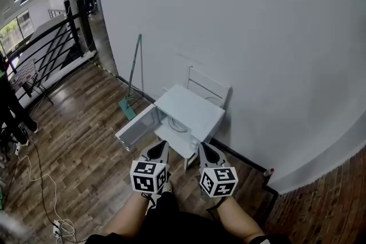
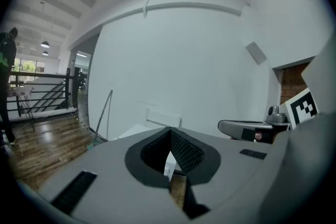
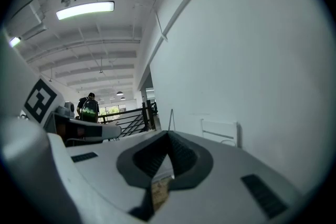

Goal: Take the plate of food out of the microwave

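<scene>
A white microwave (image 1: 193, 107) stands on a low white table by the wall, its door (image 1: 137, 127) swung open to the left. Inside it lies a pale round plate (image 1: 178, 124); what is on it is too small to tell. My left gripper (image 1: 159, 150) and right gripper (image 1: 206, 152) hover side by side just short of the microwave's front, both pointing at it with the jaws shut and nothing held. The left gripper (image 2: 170, 131) shows its tips meeting over the white table, and the right gripper (image 3: 168, 135) shows the same.
A white chair (image 1: 207, 87) stands behind the microwave against the wall. A mop (image 1: 132, 80) leans on the wall to the left. Cables (image 1: 43, 191) trail over the wooden floor. A black railing (image 1: 51, 46) and a person (image 1: 10, 103) are at far left.
</scene>
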`<state>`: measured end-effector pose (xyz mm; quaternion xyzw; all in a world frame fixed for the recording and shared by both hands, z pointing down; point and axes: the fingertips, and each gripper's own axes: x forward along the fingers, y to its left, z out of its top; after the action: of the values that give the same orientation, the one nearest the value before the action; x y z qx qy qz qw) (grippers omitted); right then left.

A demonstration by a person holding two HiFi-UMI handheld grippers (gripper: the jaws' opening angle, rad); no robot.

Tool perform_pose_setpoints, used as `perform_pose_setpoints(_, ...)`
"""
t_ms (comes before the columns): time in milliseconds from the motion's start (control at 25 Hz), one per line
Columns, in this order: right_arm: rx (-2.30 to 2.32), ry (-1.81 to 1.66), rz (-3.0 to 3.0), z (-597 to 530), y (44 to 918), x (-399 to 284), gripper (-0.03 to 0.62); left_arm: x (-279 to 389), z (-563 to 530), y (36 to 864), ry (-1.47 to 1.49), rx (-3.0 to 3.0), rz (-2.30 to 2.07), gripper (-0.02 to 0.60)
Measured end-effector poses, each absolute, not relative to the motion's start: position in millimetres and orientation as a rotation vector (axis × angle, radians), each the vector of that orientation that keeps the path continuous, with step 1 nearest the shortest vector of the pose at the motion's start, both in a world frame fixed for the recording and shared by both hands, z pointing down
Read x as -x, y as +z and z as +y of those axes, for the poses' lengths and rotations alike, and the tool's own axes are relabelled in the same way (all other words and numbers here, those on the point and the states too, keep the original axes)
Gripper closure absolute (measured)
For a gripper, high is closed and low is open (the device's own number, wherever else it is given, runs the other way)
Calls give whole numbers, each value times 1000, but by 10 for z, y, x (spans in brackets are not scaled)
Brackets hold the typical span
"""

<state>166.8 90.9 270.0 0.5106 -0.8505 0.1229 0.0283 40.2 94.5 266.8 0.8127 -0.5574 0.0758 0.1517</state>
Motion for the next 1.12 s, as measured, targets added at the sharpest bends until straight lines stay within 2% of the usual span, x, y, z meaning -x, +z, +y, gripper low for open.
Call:
perform_pose_setpoints(680, -1606, 421, -2529, -591, 2883, -1578, 580, -314, -668, 2924, 250, -2295, -1497, 583)
perform_pose_setpoints(1120, -1616, 466, -2532, -1679, 3011, -1184, 580, 123, -1583, 3144, 282, -2250, -1469, 583)
